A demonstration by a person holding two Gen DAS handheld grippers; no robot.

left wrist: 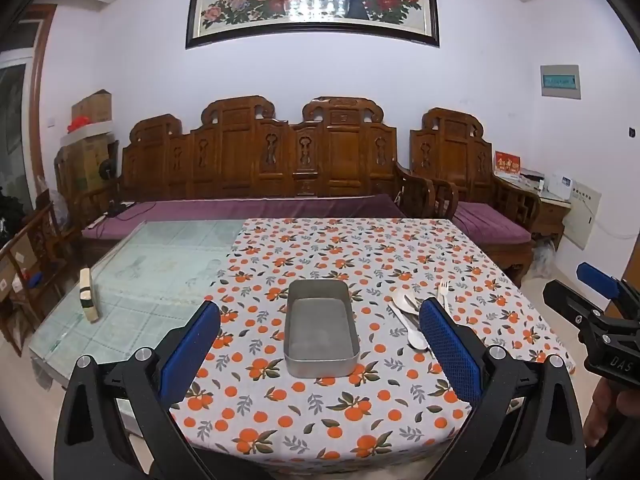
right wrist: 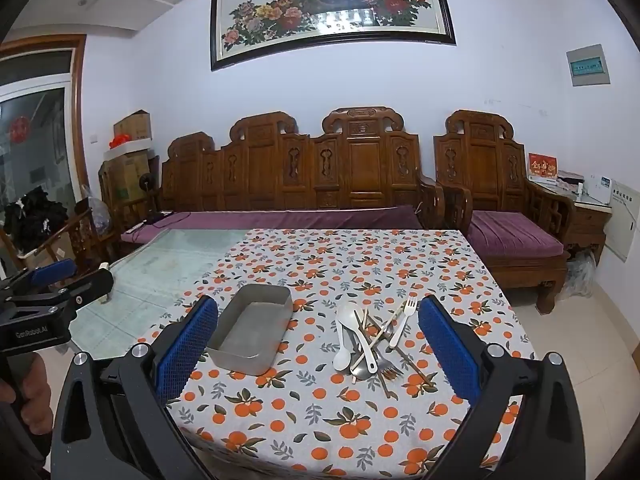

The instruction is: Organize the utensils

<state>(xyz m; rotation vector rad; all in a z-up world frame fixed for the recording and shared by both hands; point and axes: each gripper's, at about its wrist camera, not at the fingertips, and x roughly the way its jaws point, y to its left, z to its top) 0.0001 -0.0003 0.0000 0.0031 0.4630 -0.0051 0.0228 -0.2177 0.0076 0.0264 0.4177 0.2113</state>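
An empty grey metal tray (left wrist: 321, 354) (right wrist: 228, 354) sits on the orange-patterned tablecloth (left wrist: 320, 408) (right wrist: 320, 408). To its right lies a tangled pile of utensils (right wrist: 372, 340) (left wrist: 410, 314): white spoons, a white fork (right wrist: 402, 322), metal spoons, a metal fork and chopsticks. My left gripper (left wrist: 320, 344) hovers open above the near table edge, facing the tray. My right gripper (right wrist: 318, 344) is open too, with the pile and the tray's right end ahead between its blue pads (right wrist: 448, 348). Neither holds anything.
The cloth covers only the right part of a glass-topped table (left wrist: 152, 276). A small cream block with a dark band (left wrist: 89, 295) stands on the bare glass at left. A carved wooden sofa (left wrist: 260, 168) with purple cushions runs behind the table, and an armchair (right wrist: 508, 216) stands at right.
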